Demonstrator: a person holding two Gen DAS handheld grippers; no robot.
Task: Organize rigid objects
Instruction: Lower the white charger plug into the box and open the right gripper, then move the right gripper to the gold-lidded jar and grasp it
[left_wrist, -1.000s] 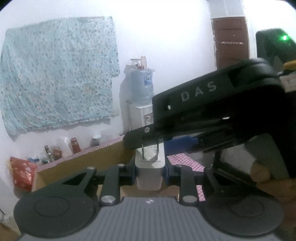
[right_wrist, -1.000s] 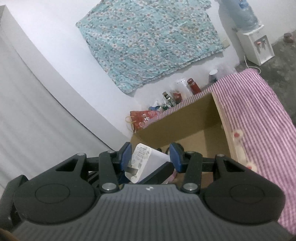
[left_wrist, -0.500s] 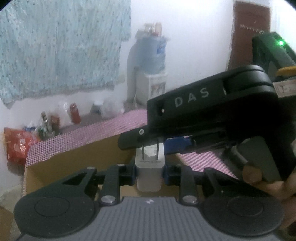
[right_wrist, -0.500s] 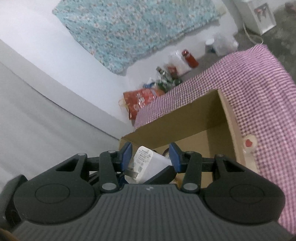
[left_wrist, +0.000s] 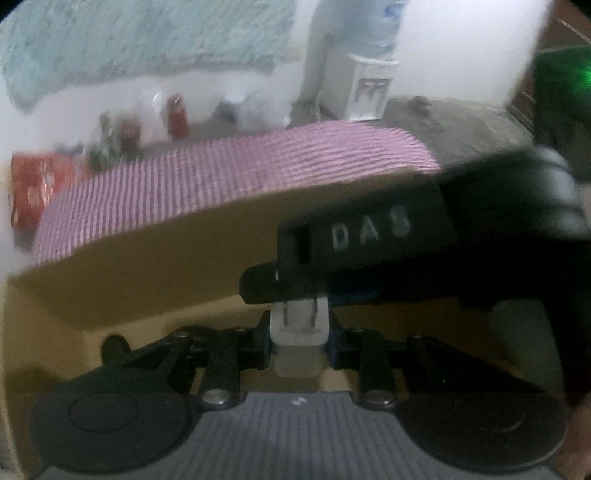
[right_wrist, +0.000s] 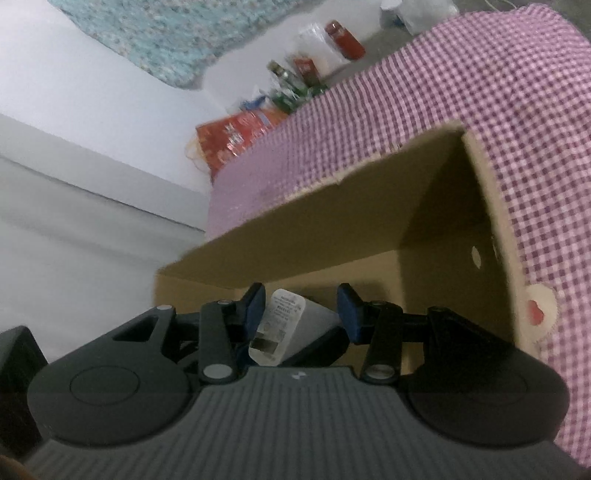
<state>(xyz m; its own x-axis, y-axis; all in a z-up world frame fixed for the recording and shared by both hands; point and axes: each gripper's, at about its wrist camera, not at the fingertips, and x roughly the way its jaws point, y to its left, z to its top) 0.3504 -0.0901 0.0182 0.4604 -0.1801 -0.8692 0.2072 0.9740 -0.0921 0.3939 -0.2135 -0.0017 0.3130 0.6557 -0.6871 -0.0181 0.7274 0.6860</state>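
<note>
A white two-prong charger is pinched between the blue pads of my left gripper, prongs pointing away from the camera. My right gripper is shut on the same charger, which lies tilted between its pads. In the left wrist view one of the right gripper's black fingers crosses over the prongs. Both grippers hang over the opening of a brown cardboard box, whose far wall fills the middle of that view. The box's floor is mostly hidden.
The box stands on a pink checkered cloth. Beyond it on the floor are a red bag, some bottles and a water dispenser against the white wall. A patterned sheet hangs on that wall.
Both grippers have travelled together with the charger, sinking and tipping downward toward the box. The box walls now loom much larger. Neither grip has altered.
</note>
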